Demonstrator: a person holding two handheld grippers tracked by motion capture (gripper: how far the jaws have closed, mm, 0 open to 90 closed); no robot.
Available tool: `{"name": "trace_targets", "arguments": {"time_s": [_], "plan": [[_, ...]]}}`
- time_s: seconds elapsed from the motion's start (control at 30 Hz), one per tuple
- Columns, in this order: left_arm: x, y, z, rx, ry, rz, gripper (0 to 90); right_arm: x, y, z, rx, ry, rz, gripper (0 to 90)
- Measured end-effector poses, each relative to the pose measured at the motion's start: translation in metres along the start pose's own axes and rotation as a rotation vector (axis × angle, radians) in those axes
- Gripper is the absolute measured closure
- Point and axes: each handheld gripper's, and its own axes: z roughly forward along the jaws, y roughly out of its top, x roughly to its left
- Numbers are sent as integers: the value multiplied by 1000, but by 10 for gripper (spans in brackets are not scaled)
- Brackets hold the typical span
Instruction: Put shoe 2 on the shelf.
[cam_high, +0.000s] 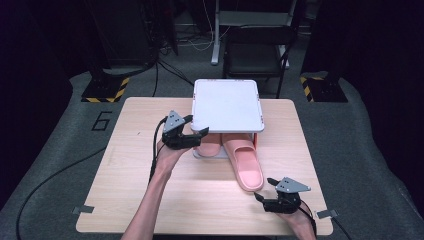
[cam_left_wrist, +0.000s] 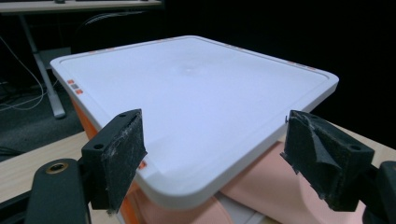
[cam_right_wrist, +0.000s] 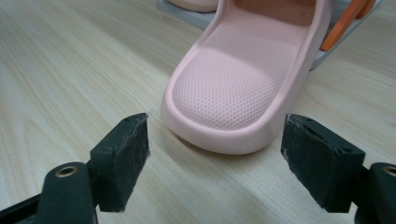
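Your left gripper (cam_high: 197, 136) is open w/ nothing in it. It floats by the near left corner of the flat white plastic top (cam_high: 227, 104) of a small rack w/ orange legs (cam_high: 257, 140). In the left gripper view, the white top (cam_left_wrist: 196, 102) sits just past the two black pads (cam_left_wrist: 122, 154), and no pad touches it.

Under that top are two soft pink rubber slippers. The left slipper (cam_high: 212, 145) is tucked in on the grey bottom shelf (cam_high: 202, 155), right beside your left gripper. The right slipper (cam_high: 246, 167) sticks out toward you, w/ its heel end on the light wood table (cam_high: 150, 200).

Your right gripper (cam_high: 270, 192) is open too & holds nothing. It is low by the table, near the front right edge, just beside the round end of the right slipper. In the right gripper view, that slipper (cam_right_wrist: 247, 79) lies ahead between the two black pads (cam_right_wrist: 123, 158), not touching them. You can see its bumpy inside and smooth rim
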Motion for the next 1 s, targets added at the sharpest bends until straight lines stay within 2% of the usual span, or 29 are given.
{"name": "trace_targets", "arguments": {"time_s": [0.2, 0.3, 0.37, 0.43, 0.5, 0.53, 0.7, 0.87, 0.93, 1.0], "plan": [[2, -1, 12, 26, -2, -5, 199, -3, 1, 8, 39, -35, -1, 265], [3, -2, 16, 45, -2, -12, 199, -3, 3, 13, 29, -58, 11, 277], [4, -4, 18, 48, 2, -19, 199, -4, 4, 15, 49, -63, -21, 283], [6, -4, 19, 47, -1, -22, 204, -2, 6, 19, 51, -75, -19, 282], [7, -3, 20, 50, 1, -13, 206, -1, 8, 20, 62, -62, -44, 279], [7, -3, 20, 55, -2, -10, 207, 0, 9, 22, 63, -61, -41, 279], [7, -4, 22, 48, -5, -6, 215, 5, 18, 28, 33, -71, -73, 290], [7, -4, 21, 49, -7, -9, 227, 3, 28, 35, -19, -97, -54, 292], [7, -4, 21, 48, -7, -11, 229, 2, 32, 40, -19, -106, -36, 292], [7, -4, 22, 48, -7, -10, 229, 0, 37, 48, -42, -114, -17, 291]]}}
